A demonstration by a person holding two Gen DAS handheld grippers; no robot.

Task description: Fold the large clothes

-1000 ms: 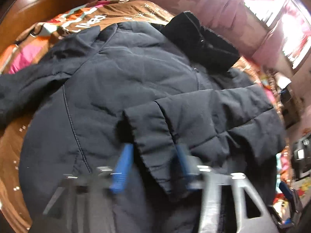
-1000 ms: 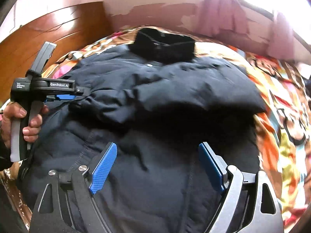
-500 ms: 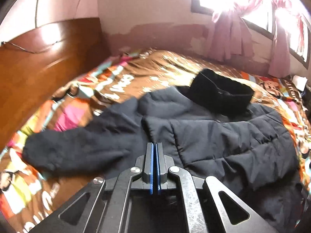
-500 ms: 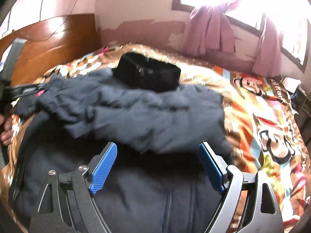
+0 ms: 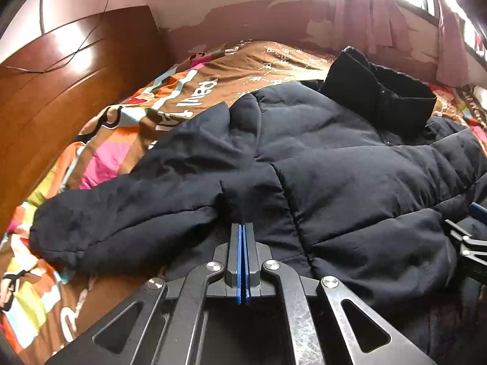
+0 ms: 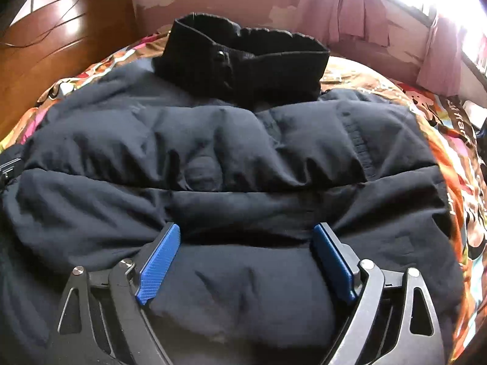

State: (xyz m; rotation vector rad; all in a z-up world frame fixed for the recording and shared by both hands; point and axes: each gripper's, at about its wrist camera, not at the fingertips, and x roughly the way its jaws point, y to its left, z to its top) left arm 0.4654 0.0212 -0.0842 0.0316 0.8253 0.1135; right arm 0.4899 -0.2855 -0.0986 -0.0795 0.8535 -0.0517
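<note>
A dark padded jacket (image 5: 328,164) lies spread over a bed (image 5: 213,85) with a bright patterned cover, its black collar (image 6: 246,60) standing up at the far end near the pink curtain (image 6: 350,9). One sleeve (image 5: 146,200) stretches out to the left across the cover; the other is folded over the chest.

The left gripper (image 5: 242,237) has its blue fingers (image 5: 239,255) pressed flat together with no cloth between them, tips just short of the armpit fold. The right gripper (image 6: 246,240) hangs over the jacket's near half, fingers (image 6: 159,261) spread wide, the puffy fabric bulging up between them, ungripped. A wooden headboard (image 5: 61,91) stands at the far left.
</note>
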